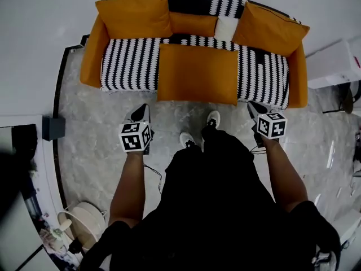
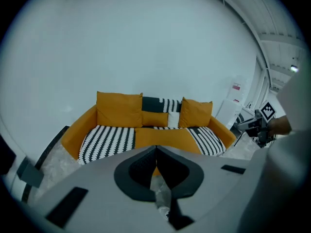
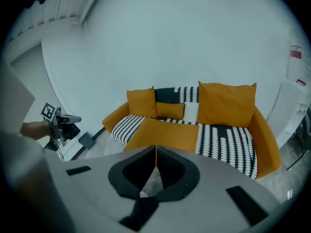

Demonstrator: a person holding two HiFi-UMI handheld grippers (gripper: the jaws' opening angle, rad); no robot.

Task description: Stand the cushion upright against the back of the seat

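— How will the cushion (image 1: 197,74) handle?
— I judge it light, soft and floppy; you take it at the two front corners, one per gripper. Your left gripper (image 1: 141,112) and right gripper (image 1: 255,108) have both jaws pressed together, with nothing between, so open them first
— How does it look?
— A big plain orange square, lying flat on the middle of the striped seat (image 1: 131,65), front edge hanging over

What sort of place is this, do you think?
Probably a living room or a staged one: an orange sofa with striped seats and orange cushions, a bare white wall behind, and a marble-patterned floor.
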